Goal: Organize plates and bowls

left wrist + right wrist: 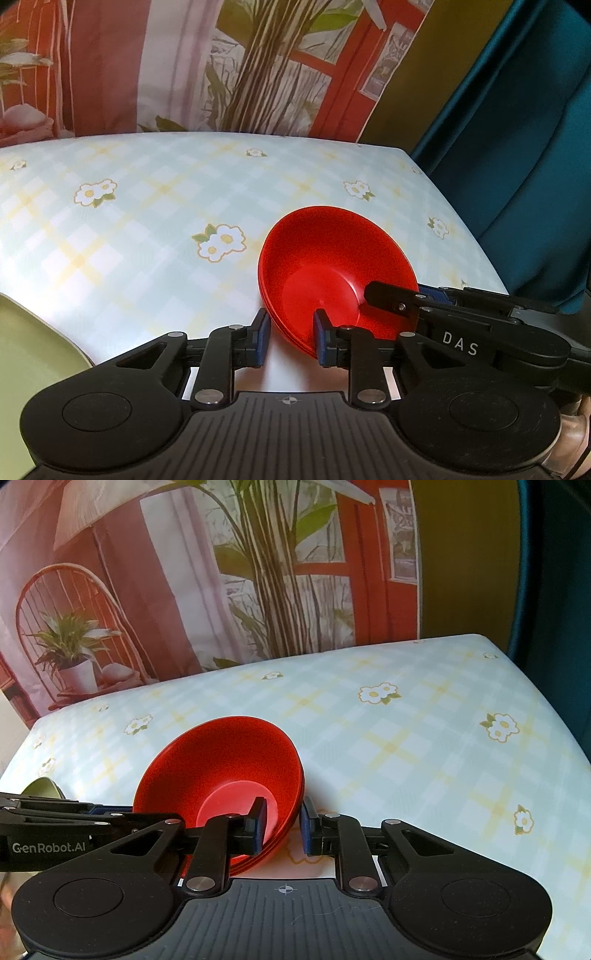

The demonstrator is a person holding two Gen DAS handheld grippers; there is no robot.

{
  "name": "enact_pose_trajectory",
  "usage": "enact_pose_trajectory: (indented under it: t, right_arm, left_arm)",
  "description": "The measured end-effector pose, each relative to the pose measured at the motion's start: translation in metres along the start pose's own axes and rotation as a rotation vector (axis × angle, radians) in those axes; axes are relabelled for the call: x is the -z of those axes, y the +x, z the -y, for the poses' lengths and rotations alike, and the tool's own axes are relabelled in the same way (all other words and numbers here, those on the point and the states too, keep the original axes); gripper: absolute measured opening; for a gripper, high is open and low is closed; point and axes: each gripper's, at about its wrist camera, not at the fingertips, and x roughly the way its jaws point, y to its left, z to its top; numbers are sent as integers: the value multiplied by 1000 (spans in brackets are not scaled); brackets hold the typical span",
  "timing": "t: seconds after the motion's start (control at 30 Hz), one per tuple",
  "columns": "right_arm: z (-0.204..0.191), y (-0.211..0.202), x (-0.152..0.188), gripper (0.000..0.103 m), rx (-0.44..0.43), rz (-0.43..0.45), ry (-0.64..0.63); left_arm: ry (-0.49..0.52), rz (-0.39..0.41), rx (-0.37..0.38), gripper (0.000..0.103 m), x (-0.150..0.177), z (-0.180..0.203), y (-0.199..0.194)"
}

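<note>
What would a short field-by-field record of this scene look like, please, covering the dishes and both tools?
Surface: table with a checked, daisy-print cloth
Main item: stack of red bowls, nested and tilted
Left tool: closed on the stack's rim, one finger inside and one outside
Right tool: closed on another part of the same rim, one finger inside and one outside
Other dish: green plate, at the left edge of the left wrist view, apart from the bowls
Background: printed backdrop showing plants and a chair

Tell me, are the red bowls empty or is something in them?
Empty. The top of the red bowls shows a bare inside in both views; only gripper fingers reach over the rim.
</note>
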Motion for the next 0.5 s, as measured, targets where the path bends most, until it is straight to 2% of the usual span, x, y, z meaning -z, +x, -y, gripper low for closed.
enact_pose_trajectory:
  t: [0.27, 0.37, 0.5]
  right_arm:
    - [1, 0, 1, 17, 1, 4, 12]
    - [2, -1, 2, 17, -4, 8, 22]
    - [4, -1, 2, 16, -4, 4, 38]
  left_arm:
    - [-1, 24, -28, 26, -4, -2, -2]
    - [10, 23, -24, 21, -4, -1, -3]
    - [25, 19, -41, 21, -1, 4, -7]
